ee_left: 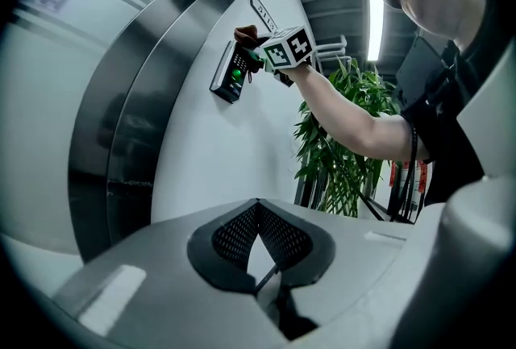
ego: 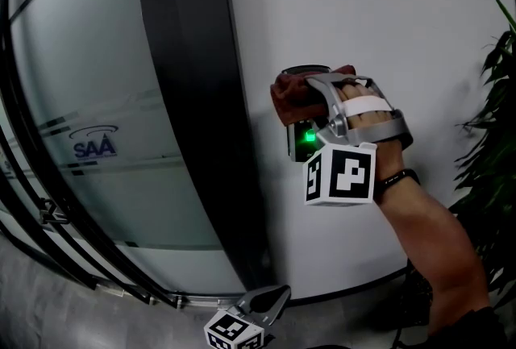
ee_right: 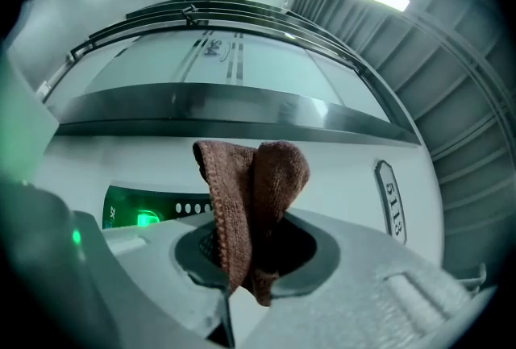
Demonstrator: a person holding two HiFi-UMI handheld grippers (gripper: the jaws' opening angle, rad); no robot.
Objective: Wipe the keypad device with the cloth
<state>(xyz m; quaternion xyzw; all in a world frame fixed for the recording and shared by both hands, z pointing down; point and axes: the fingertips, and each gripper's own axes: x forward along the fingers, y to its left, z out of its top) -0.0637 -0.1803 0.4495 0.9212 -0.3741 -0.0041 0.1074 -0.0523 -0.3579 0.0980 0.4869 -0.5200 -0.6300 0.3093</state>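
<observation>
Far left: frosted glass panel (ego: 89, 122) with a logo, then a dark curved post (ego: 193, 97) running 12 to 6 o'clock. No bench here; everything hangs on the white wall (ego: 387, 17).

Left tongs (ego: 274, 301): low, at 6 o'clock in the head view, well apart from the work. In their own view the jaws are together with nothing between them. We take them to be idle for this job.

Keypad device (ego: 301, 142): fixed to the wall just right of the post, green light on. In the head view its long axis runs 12 to 6 o'clock. Only the lower end shows; the upper end sits behind the cloth.

Cloth (ego: 289, 97): brown and bunched, lying against the top of the device.

Right tongs (ego: 310, 89): clamped on the cloth, which stands up in a fold out of the jaws in the right gripper view. They are plainly the nearer pair, right at the device.

Key relation: in the right gripper view the lit face of the device lies at 9 o'clock from the cloth fold, stretching away along that line. In the head view this is the 6 o'clock direction. We judge that the stroke must run along the long axis, from the covered top toward the lit end. We cannot tell how firmly the cloth presses on the face.

Right edge: number plate (ee_right: 389, 198) on the wall at 3 o'clock of the tongs, and a leafy plant (ego: 492, 138).
</observation>
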